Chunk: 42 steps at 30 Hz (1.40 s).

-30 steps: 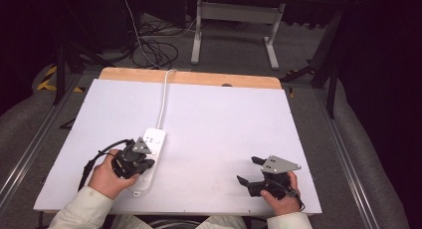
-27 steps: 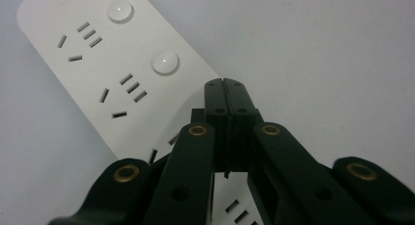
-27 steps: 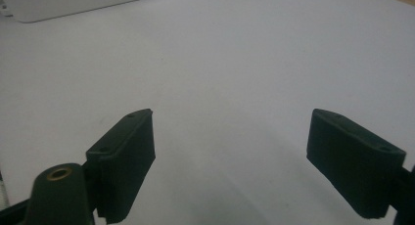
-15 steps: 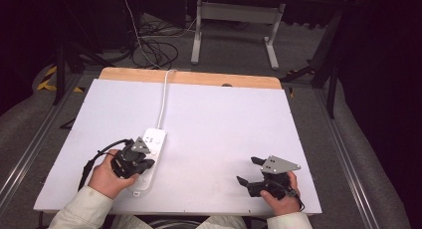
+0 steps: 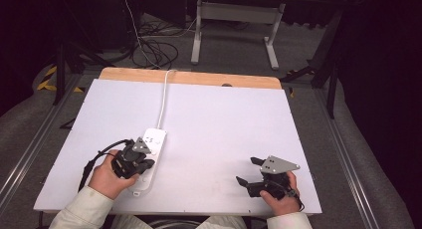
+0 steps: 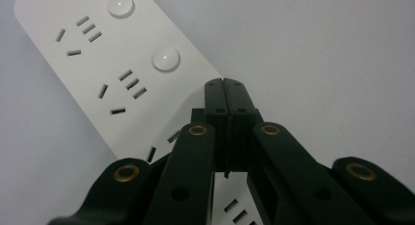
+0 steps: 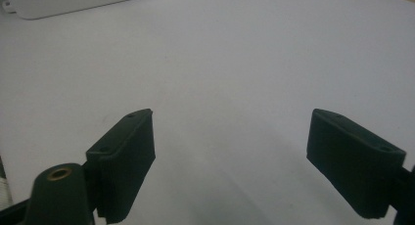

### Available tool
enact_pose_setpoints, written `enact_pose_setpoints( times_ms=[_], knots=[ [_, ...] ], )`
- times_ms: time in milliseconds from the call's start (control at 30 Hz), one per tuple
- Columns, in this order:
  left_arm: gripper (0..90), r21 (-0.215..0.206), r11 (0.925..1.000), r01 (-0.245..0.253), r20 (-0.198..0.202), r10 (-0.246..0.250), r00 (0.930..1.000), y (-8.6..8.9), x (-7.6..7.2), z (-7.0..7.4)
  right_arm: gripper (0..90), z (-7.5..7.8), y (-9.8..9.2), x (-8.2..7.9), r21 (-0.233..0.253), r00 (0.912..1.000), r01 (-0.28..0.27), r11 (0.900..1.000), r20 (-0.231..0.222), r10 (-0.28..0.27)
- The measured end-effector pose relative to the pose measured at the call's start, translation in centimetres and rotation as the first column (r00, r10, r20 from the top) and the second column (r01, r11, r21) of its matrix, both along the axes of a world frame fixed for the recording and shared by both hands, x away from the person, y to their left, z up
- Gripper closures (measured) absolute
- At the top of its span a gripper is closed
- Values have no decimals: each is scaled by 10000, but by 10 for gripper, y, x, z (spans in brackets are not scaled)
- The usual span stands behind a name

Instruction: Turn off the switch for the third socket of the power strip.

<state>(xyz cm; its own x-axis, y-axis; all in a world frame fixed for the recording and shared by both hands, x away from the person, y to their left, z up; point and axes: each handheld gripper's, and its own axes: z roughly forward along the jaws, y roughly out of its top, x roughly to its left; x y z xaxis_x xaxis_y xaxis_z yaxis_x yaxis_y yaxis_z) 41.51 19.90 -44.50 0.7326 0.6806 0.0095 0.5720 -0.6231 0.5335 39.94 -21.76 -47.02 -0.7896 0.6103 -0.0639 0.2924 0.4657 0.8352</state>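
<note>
White power strip [image 5: 149,157], lying flat on table [image 5: 224,124]. Left gripper [image 5: 142,157]: jaws closed, empty, poised over strip. Right gripper [image 5: 247,171]: jaws wide open, well apart from strip.

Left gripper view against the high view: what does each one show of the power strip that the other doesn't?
The left gripper view gives the power strip up close: its socket slots, two round white buttons, and the left gripper with jaws pressed together above the strip's face.

The high view gives the layout: the strip's white cord running to the far edge of the table, the hand on the left gripper, and the right gripper resting open on bare table, well apart from the strip.

Both show the white strip lying flat with the left gripper over it.
</note>
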Motion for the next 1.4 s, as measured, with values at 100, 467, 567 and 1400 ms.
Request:
enact_pose_setpoints(
  times_ms=[100,467,567,1400],
  knots=[
    [900,109,9999,-41,51,41,10000,-2,-1,1,185,0,-1,0,6,10000,-6,10000,-4,6],
    [900,-510,9985,-180,324,197,9993,5,-5,13,185,-1,-2,2,-10,10000,51,10000,-66,-51],
    [900,-547,9984,-157,378,178,9991,6,-6,17,185,-1,-2,2,-2,10000,58,10000,-61,-58],
    [482,-772,9959,462,1412,-350,9894,1,-20,40,185,-2,-2,2,13,10000,12,10000,-98,-12]
  ],
)
